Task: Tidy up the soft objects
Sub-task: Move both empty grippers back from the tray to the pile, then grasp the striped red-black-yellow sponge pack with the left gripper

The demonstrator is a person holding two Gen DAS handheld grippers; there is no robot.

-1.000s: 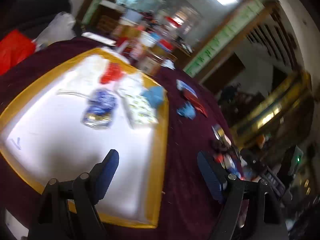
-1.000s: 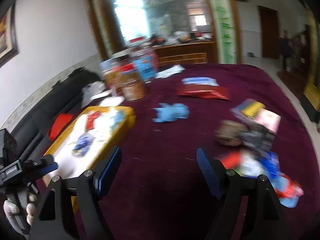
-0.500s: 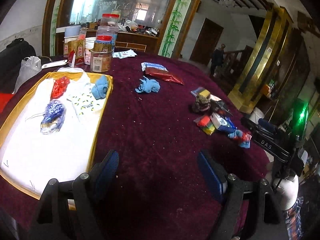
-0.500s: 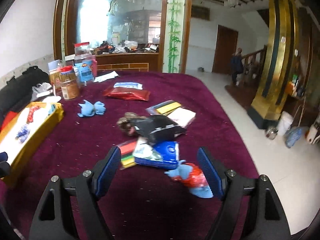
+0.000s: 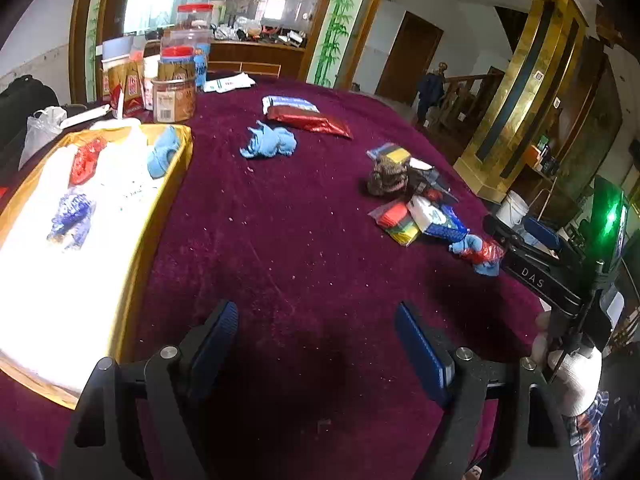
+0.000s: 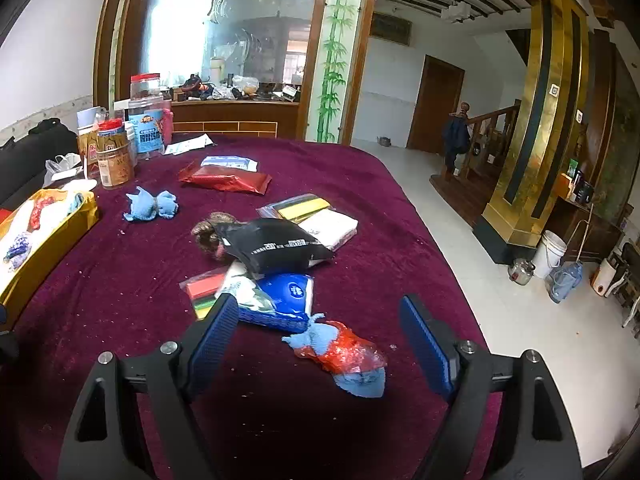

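tablecloth (image 6: 360,184): maroon; tray (image 5: 160,200): yellow rim, white inside; foil packet (image 6: 224,180): red; pouch (image 6: 276,248): black

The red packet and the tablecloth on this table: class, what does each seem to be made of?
Red packet: probably foil or plastic film, glossy, since it shows bright highlights and creases.
Tablecloth: probably a velvety fabric, matt maroon with a soft nap that holds crumbs.

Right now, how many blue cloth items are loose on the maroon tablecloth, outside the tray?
2. One blue cloth bundle lies near the red foil packet; one blue cloth in red wrap lies between the right gripper's open fingers. Others may hide under the pile.
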